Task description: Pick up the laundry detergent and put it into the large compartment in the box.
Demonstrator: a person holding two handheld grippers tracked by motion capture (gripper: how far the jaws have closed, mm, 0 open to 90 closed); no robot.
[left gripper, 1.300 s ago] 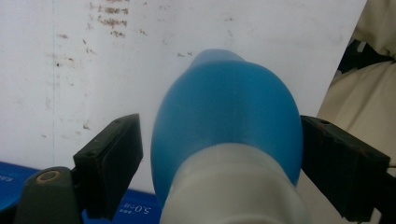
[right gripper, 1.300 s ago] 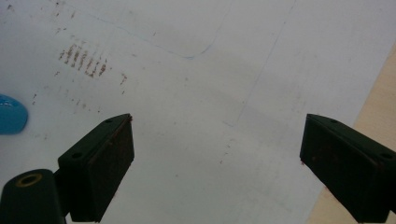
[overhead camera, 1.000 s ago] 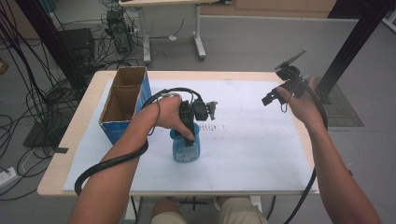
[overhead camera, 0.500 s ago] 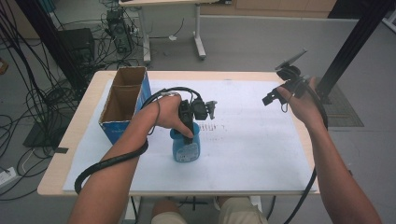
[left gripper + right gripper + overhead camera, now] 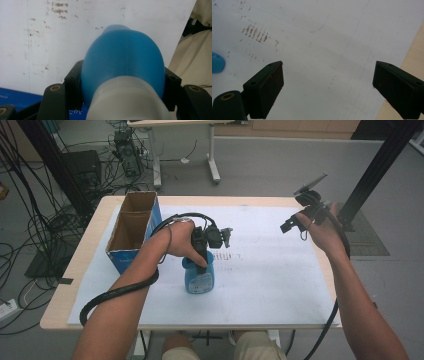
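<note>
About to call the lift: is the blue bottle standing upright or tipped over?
Upright. In the high view the blue bottle stands on its base on the white sheet, the left gripper clamped on its top.

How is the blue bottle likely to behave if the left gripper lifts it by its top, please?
The blue bottle looks plastic, so probably light and not fragile. Its rounded, smooth top might slip between the left gripper's jaws. Standing upright and fairly tall, it could tip if nudged.

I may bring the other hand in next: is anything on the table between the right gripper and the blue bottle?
Nothing visible. The blue bottle stands on the white sheet, clamped in the left gripper. The right gripper hovers open near the table's right edge, with bare sheet between. The cardboard box sits on the bottle's far side.
</note>
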